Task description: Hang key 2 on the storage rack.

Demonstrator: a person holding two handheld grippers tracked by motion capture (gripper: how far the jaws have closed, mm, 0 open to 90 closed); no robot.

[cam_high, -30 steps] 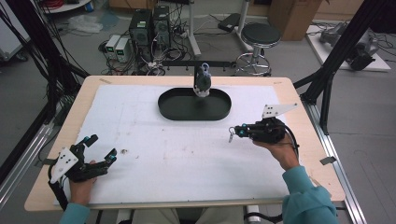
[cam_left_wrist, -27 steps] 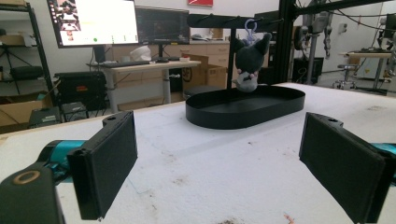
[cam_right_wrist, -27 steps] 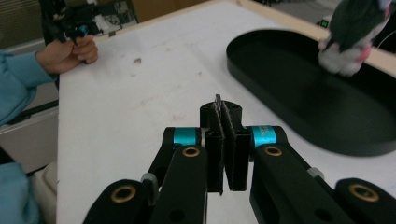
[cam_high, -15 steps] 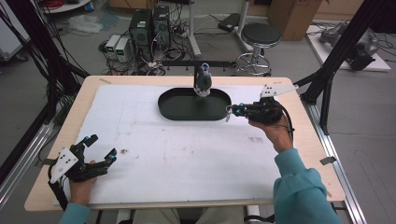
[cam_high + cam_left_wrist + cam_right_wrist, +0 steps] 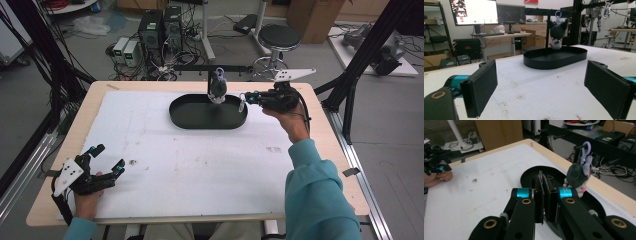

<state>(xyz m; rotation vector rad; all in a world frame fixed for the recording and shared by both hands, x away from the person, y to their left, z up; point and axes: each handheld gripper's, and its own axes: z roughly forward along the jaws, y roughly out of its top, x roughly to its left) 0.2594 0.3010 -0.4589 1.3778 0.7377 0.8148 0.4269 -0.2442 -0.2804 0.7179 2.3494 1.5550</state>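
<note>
On the table, black tray has the plush keychain hanging over it from a rack peg; right gripper, fingers clenched empty, nears it, must open first; left gripper idles released; clip hard to see.

A stool stands beyond the table; computers sit on the floor left of the stool.
</note>
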